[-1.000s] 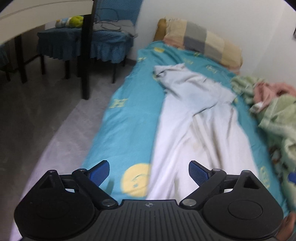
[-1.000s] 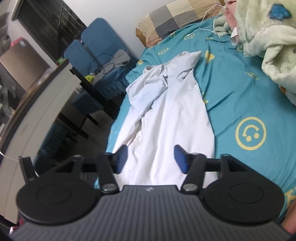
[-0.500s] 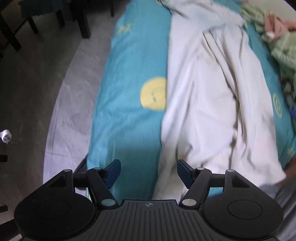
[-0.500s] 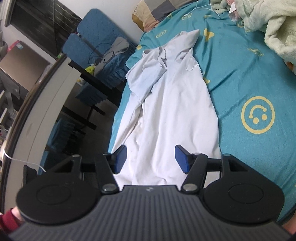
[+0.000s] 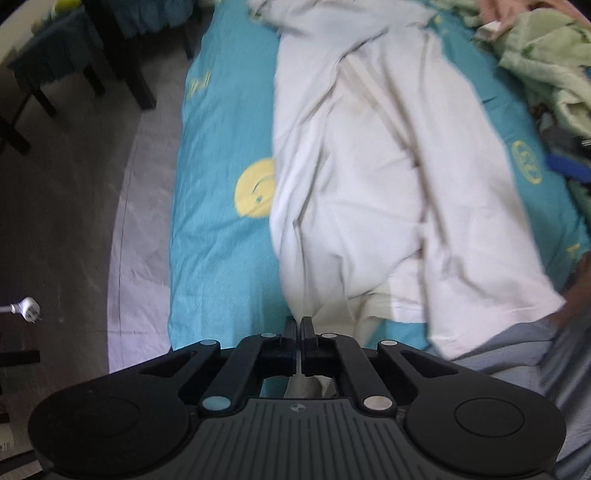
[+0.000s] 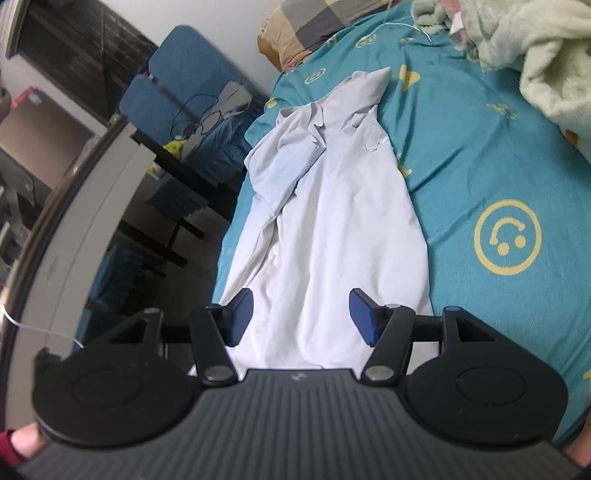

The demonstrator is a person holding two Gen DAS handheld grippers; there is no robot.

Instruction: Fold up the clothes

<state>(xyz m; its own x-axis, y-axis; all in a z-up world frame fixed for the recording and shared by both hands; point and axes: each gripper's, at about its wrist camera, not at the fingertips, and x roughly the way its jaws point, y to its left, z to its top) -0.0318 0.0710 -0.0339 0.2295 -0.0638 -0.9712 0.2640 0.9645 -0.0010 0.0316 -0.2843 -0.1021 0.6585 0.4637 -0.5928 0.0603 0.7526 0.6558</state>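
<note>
Bedsheet [image 5: 221,155] of teal cotton, printed with yellow smiley faces, covers the whole bed and fills most of both views. Along its length lies the long white shirt [image 5: 388,177], rumpled, collar end toward the far pillow and hem toward the near foot of the bed.

The right wrist view alone takes in the head of the bed: the checked beige-and-grey pillow [image 6: 314,22] against the wall, the shirt's crumpled collar and folded-over sleeve, the blue fabric-covered chair [image 6: 177,85] with cables draped on it, and a pale green fleece blanket [image 6: 524,62] heaped at the far right side. The left wrist view looks more steeply down and shows what the other does not: grey floor [image 5: 74,206] beside the bed, a white plug [image 5: 27,308] lying on it, and the shirt's lower hem bunched at the mattress edge.

The left gripper [image 5: 298,325] is clenched tight, its jaws pinching a fold of the shirt's hem, with cloth showing behind the fingers. The right gripper [image 6: 301,314] stands released, blue pads [image 6: 242,314] spread wide above the shirt's lower part, nothing pressed between them. A fingertip and red sleeve [image 6: 14,446] show at its lower left corner.
</note>
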